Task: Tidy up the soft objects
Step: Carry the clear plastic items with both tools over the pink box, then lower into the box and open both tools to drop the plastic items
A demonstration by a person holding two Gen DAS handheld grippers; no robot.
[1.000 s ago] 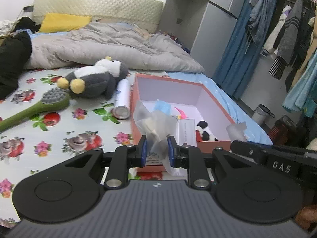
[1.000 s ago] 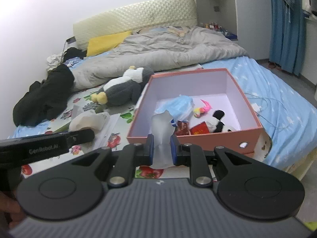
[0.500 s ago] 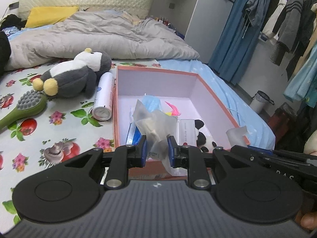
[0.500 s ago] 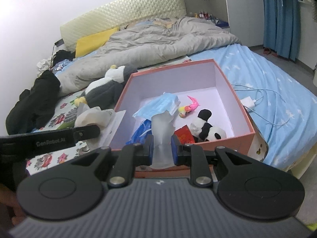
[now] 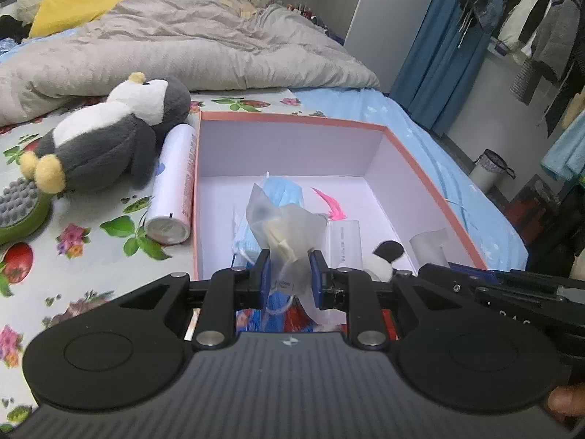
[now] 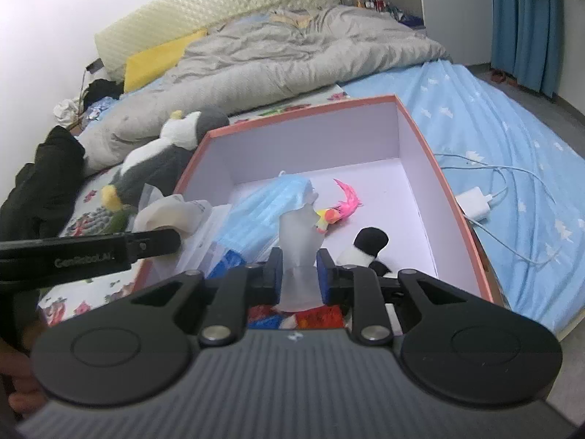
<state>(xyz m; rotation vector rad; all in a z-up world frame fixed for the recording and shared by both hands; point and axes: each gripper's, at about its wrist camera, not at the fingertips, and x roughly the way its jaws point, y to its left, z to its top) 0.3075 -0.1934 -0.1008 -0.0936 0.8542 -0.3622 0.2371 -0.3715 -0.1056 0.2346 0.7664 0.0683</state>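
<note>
A pink box with a white inside sits on the bed; it also shows in the right wrist view. It holds a blue face mask, a pink toy and a small panda plush. My left gripper is shut on a clear plastic bag over the box's near left part. My right gripper is shut on a frosted plastic bag over the box's near edge. A grey penguin plush lies left of the box.
A white spray can lies against the box's left wall. A green brush lies further left. A grey duvet covers the far bed. A white charger with cable lies right of the box. Black clothes lie far left.
Both grippers have moved forward over the box's near edge, each still holding its bag. The box now fills more of both views.
</note>
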